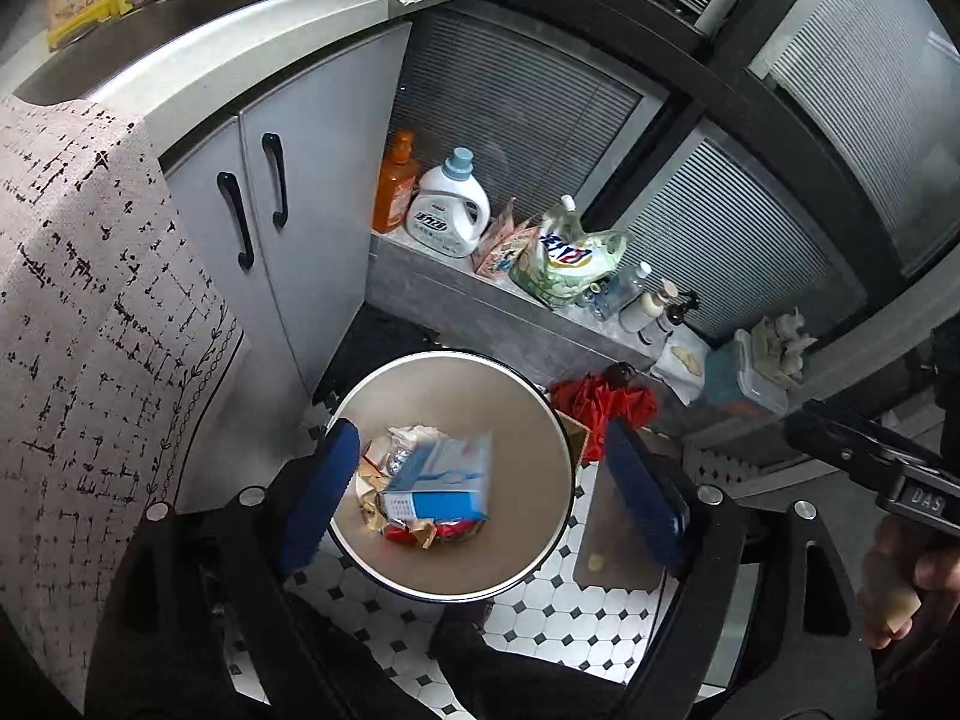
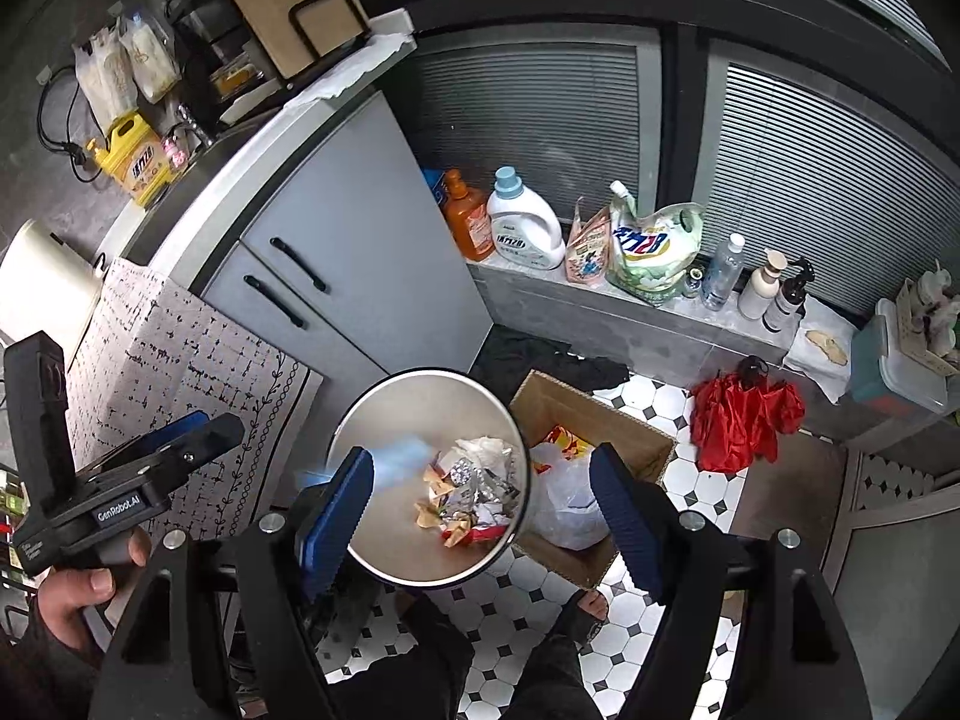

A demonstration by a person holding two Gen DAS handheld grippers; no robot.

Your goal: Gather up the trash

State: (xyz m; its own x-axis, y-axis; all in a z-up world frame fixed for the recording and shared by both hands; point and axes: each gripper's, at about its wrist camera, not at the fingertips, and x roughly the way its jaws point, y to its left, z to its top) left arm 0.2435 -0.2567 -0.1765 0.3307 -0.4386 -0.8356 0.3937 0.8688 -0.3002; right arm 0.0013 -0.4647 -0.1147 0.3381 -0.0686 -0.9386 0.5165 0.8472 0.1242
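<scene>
A round metal trash bin [image 1: 528,546] stands on the tiled floor below both grippers; it also shows in the right wrist view [image 2: 366,432]. Inside lie crumpled wrappers [image 2: 474,498] and foil. A blue and white box [image 1: 441,480] is in the bin opening in the left wrist view, blurred; in the right wrist view it is a blue smear [image 2: 399,453] at the bin's left rim. My left gripper [image 1: 480,504] is open and empty above the bin. My right gripper [image 2: 480,510] is open and empty above the bin's right side.
A cardboard box [image 2: 540,399] with a white plastic bag [image 2: 567,498] stands right of the bin. A red umbrella [image 2: 744,414] lies on the floor. Detergent bottles [image 2: 525,222] line a low ledge. A grey cabinet [image 2: 360,252] and patterned cloth [image 2: 180,372] are to the left.
</scene>
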